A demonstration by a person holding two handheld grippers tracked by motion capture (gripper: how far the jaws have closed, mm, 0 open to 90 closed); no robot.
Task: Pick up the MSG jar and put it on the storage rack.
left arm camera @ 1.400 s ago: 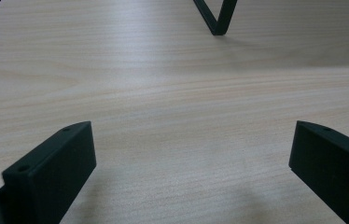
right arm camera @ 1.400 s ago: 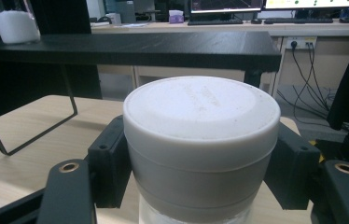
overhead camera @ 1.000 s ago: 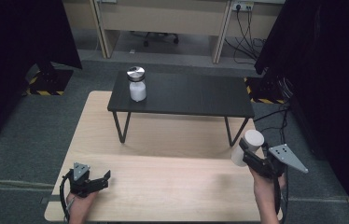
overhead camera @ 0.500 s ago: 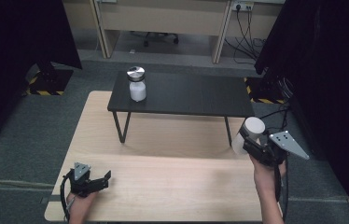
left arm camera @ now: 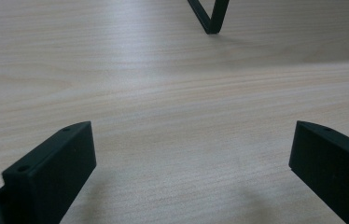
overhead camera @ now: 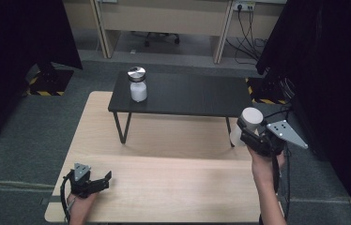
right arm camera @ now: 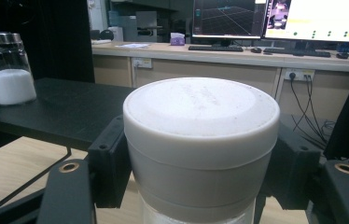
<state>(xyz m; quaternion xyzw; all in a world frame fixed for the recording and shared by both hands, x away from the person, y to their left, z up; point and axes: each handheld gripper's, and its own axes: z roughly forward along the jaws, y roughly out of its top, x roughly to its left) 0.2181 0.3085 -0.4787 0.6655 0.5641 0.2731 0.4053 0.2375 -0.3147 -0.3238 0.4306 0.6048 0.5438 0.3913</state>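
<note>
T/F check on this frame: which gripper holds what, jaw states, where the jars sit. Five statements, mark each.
1. The right gripper is clamped on a white-lidded jar. True.
2. The left gripper holds a jar. False: its jaws are open over bare wood.
3. A metal-lidded jar stands on the black bench. True.
4. The held jar rests on the wooden table. False: it is held in the air beside the bench's right end.
5. The metal-lidded jar is empty. False: it holds white powder.

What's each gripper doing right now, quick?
Left gripper: open, empty, resting low on the light wooden table.
Right gripper: shut on the white-lidded round jar, lifted clear.
</note>
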